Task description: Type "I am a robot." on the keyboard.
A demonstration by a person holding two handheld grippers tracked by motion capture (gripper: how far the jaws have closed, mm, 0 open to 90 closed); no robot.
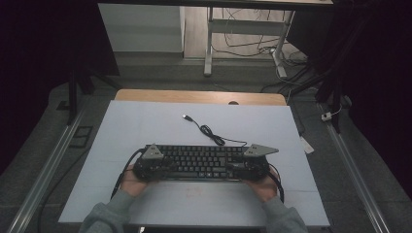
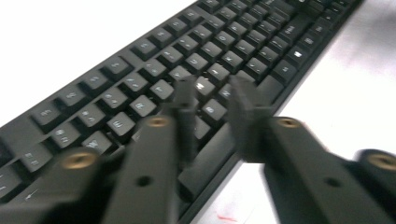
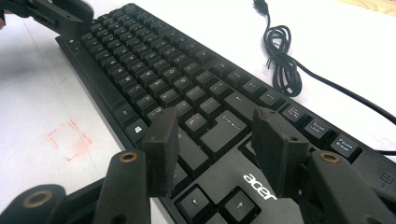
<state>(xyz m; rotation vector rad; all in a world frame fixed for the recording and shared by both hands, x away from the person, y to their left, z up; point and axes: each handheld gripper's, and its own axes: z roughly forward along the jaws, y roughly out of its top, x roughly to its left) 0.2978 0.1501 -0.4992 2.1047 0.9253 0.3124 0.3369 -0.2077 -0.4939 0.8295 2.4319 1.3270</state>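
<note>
From the high view I have the black keyboard (image 1: 199,161) lying flat and square across the near half of the white tabletop (image 1: 145,126), with a gripper at each of its ends. My left gripper (image 1: 160,165) sits over the keyboard's left end, hand (image 1: 132,183) just behind it at the near edge. Along its own view the left gripper (image 2: 212,100) has its jaws parted by a narrow gap, poised above the letter keys close to the front edge of the keyboard (image 2: 154,70); I cannot tell whether the tips touch the keys. Moving right, the keyboard's cable (image 1: 209,130) runs off the back edge in a loose coil, its plug (image 1: 186,117) lying farther out on the table. My right gripper (image 1: 238,167) covers the right end. In its own view the right gripper (image 3: 212,128) is spread wide, hanging over the Enter key and arrow cluster of the keyboard (image 3: 154,65), gripping nothing.
</note>
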